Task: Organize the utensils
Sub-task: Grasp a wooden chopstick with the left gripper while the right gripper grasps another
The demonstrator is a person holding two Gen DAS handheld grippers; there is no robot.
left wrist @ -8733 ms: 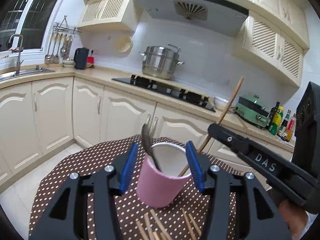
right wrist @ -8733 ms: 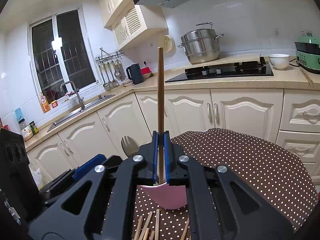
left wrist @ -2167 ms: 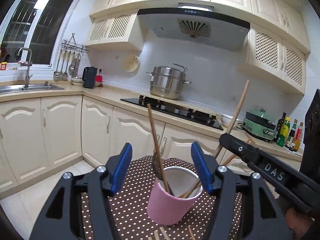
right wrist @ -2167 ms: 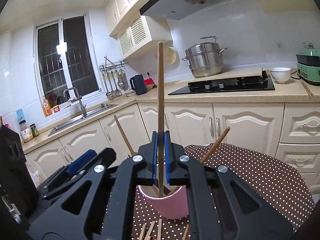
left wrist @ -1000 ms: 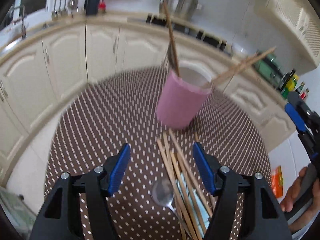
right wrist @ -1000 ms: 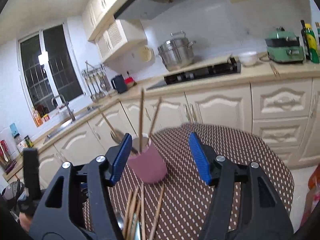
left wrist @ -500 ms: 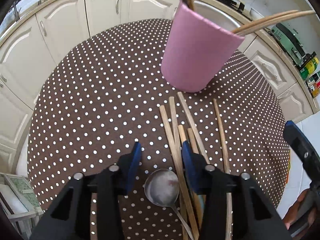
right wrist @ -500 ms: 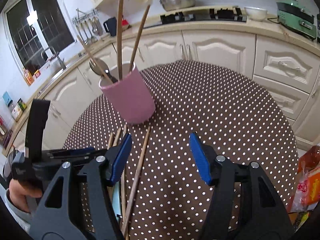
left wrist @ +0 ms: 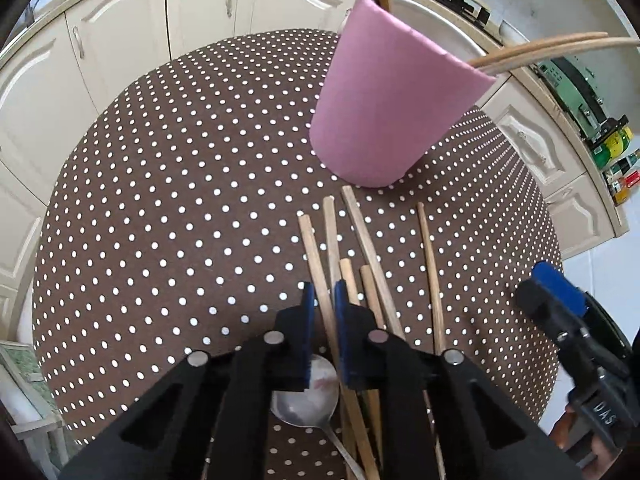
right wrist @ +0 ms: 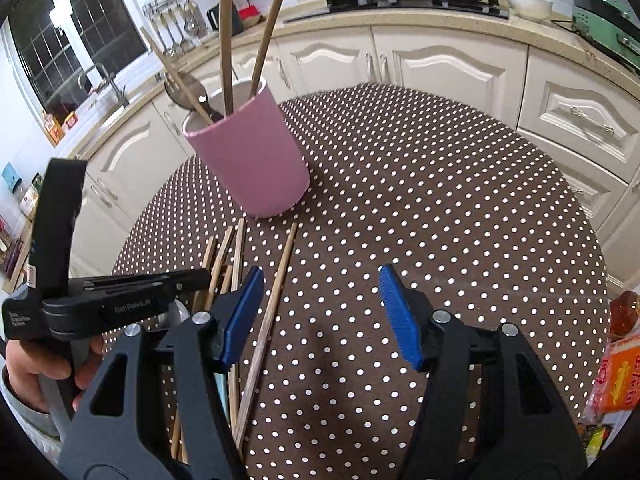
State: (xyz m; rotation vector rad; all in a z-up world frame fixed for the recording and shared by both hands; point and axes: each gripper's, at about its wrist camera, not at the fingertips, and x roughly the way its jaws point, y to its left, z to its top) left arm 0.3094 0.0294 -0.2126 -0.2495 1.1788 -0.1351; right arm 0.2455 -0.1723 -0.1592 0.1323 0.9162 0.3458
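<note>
Left wrist view: left gripper (left wrist: pixel 322 308) jaws just closing, now clamped on leftmost chopstick (left wrist: pixel 316 256) of loose pile on dotted tablecloth (left wrist: pixel 160 200); spoon (left wrist: pixel 306 396) lying below; pink cup (left wrist: pixel 392 104) beyond pile, holding chopsticks.

Right wrist view: right gripper (right wrist: pixel 320 312) jaws apart, empty, above tablecloth; single chopstick (right wrist: pixel 272 312) just beside left pad.

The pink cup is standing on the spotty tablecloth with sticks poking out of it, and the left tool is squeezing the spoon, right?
Not quite. The left wrist view shows the left tool closed on a wooden chopstick, not the spoon, which lies on the cloth under it. The pink cup does stand on the spotty tablecloth with sticks poking out.
</note>
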